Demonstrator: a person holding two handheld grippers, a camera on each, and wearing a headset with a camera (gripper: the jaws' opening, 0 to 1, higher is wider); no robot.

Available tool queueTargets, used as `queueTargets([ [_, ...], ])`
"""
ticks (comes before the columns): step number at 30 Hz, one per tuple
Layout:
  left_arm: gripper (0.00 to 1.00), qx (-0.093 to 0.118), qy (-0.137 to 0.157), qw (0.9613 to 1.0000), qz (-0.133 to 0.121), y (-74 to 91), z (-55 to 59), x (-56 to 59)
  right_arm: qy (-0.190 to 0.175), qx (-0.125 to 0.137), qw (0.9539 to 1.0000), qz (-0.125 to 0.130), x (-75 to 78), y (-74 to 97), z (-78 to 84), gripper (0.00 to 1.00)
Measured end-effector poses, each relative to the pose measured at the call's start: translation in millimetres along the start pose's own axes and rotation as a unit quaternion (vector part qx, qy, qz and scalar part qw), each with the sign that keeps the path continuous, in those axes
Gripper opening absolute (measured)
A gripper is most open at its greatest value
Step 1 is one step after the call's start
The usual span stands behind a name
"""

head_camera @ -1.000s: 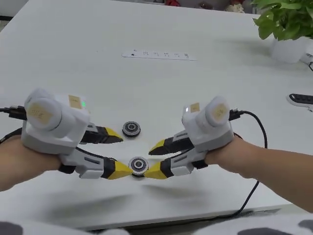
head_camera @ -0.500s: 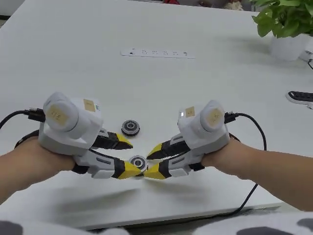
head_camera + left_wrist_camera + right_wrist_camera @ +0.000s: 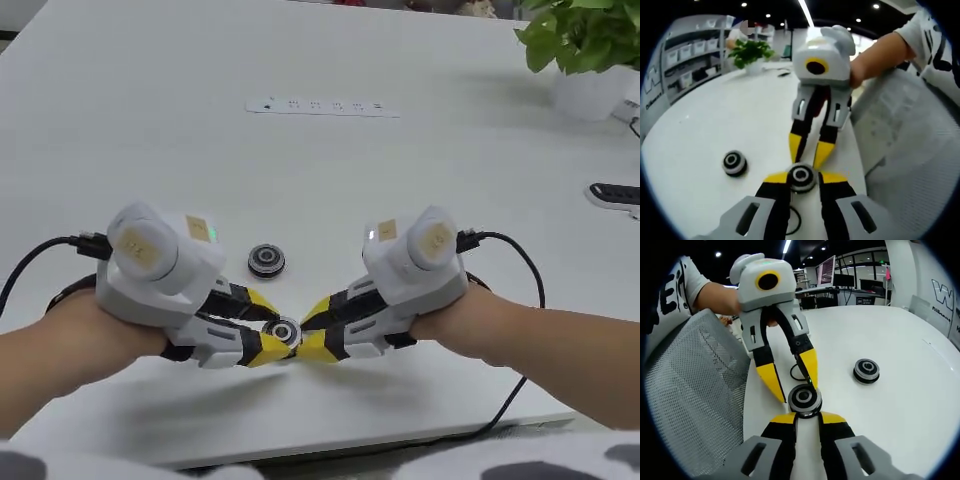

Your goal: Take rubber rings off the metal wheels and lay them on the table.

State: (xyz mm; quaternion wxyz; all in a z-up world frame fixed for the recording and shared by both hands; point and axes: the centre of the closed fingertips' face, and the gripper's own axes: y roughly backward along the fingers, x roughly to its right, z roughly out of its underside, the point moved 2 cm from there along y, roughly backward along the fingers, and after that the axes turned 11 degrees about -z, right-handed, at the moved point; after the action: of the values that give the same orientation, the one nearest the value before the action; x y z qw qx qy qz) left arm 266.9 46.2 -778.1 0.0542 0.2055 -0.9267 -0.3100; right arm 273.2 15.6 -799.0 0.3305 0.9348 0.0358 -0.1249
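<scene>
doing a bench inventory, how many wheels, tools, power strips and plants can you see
wheels: 2, near wheel and far wheel
tools: 2, left tool and right tool
power strip: 1
plant: 1
total: 6

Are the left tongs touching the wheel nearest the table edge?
Touching. The left gripper view shows the left tongs closed against both sides of the wheel.

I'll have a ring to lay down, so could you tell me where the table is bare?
Bare: between the power strip and the far wheel. Crowded: the near edge, where the left gripper and right gripper meet at the near wheel.
</scene>
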Motion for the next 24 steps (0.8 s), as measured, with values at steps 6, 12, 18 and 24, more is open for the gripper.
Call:
queueTargets([
  [6, 0.16, -0.002, -0.001, 0.9999, -0.013, -1.8, 1.2, -4.1, -0.002, 0.002, 1.0, -0.002, 0.2, -0.2, -0.6, 0.13],
  [12, 0.14, -0.003, -0.008, 0.9996, -0.027, -3.7, 1.6, -5.1, -0.004, 0.003, 1.0, -0.005, -0.3, -0.2, -0.5, 0.11],
  [18, 0.14, -0.008, -0.025, 0.9992, -0.03, -3.9, 2.6, -5.8, -0.025, 0.01, 0.9996, -0.005, 0.7, 0.7, 0.9, 0.02],
  [24, 0.14, -0.006, -0.029, 0.9989, -0.035, -3.5, 3.5, -6.5, -0.043, 0.017, 0.9989, 0.0, 1.9, 0.5, 0.5, 0.0],
])
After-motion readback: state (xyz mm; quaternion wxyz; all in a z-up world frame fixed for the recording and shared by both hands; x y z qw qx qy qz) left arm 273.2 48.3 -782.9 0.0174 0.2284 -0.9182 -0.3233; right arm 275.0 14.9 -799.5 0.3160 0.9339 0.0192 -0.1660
